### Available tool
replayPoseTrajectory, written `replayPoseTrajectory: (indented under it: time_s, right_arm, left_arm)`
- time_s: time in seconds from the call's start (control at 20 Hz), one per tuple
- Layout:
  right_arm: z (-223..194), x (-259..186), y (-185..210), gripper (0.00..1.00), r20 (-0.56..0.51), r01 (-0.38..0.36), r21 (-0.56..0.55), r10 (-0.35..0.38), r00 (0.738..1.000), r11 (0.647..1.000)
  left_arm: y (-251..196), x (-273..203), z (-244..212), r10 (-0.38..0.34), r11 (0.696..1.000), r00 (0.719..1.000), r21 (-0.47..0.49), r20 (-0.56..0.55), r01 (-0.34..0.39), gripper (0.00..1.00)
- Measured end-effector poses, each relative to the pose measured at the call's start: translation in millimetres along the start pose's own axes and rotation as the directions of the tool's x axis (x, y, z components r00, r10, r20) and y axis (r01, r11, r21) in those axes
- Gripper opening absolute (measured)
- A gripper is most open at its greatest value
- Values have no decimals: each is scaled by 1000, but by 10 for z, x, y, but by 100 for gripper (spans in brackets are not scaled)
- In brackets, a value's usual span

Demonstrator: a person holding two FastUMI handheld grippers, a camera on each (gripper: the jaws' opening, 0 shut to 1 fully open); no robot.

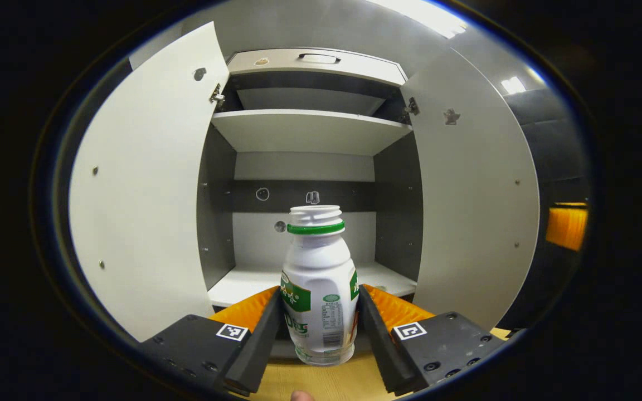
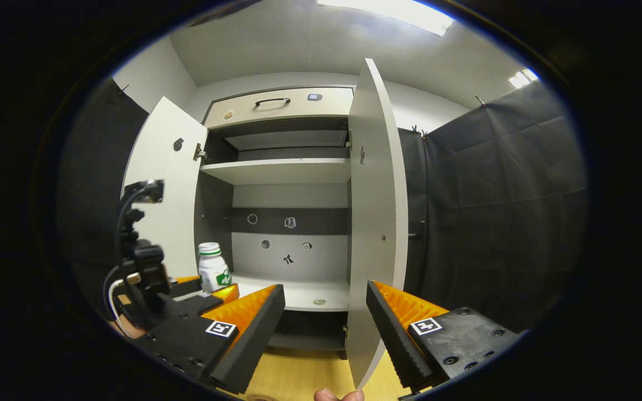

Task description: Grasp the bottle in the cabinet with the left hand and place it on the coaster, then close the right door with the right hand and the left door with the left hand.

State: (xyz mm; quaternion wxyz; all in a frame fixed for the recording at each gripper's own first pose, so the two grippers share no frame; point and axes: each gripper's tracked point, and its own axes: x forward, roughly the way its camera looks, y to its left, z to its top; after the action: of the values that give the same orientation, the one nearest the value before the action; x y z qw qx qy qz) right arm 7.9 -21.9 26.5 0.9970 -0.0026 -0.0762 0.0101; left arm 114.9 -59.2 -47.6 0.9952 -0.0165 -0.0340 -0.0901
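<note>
Between the left gripper's (image 1: 321, 328) clenched fingers stood the bottle (image 1: 319, 289), long axis toward 12 o'clock; right gripper (image 2: 325, 312) released

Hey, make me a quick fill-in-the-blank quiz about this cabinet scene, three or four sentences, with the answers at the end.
1. The left gripper holds a white ____ between its jaws.
2. Both cabinet doors, the left door and the right door, stand ____.
3. The ring around the bottle's neck is ____.
4. The right gripper has its jaws ____ and holds nothing.

Answers: bottle; open; green; open
</note>
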Motion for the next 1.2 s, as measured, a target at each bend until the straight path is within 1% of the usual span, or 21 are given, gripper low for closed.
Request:
replayPoseTrajectory:
  time_s: [0.3,0.5,0.55,0.6,0.85,0.9,0.95,1.0,1.05,1.1,1.2]
  right_arm:
    - [-99,1,-11,97,5,12,-17,-12,1000,1000]
    - [-185,49,-23,97,8,15,-23,-15,1000,1000]
    - [-200,58,-27,94,11,15,-25,-15,1000,1000]
    - [-218,81,-29,97,11,14,-28,-14,1000,1000]
    - [-304,170,-89,97,13,19,-33,-18,1000,999]
    - [-332,181,-108,94,9,21,-28,-21,1000,999]
    - [-361,198,-127,97,2,24,-23,-24,1000,999]
    - [-388,210,-136,94,-5,27,-22,-27,1000,999]
    - [-417,215,-148,94,-11,28,-26,-28,1000,999]
    - [-431,224,-148,97,-13,27,-32,-27,1000,999]
    - [-429,219,-178,97,-8,31,-42,-32,999,999]
  left_arm:
    - [-95,-553,-811,12,999,1000,-30,-29,-13,80]
    - [-279,-804,-1378,-13,1000,999,4,-30,13,80]
    - [-326,-847,-1515,-21,1000,999,13,-35,22,80]
    - [-387,-899,-1672,-33,999,999,18,-39,34,80]
    - [-588,-1068,-2283,-75,997,995,-5,-69,74,80]
    - [-610,-1095,-2415,-78,997,994,-9,-82,77,80]
    - [-622,-1115,-2529,-81,997,992,-15,-95,80,80]
    - [-640,-1131,-2621,-86,996,991,-23,-101,85,80]
    - [-653,-1141,-2713,-90,996,990,-29,-112,87,80]
    - [-670,-1156,-2794,-95,995,988,-33,-121,92,80]
    - [-695,-1190,-2919,-98,995,986,-33,-133,95,80]
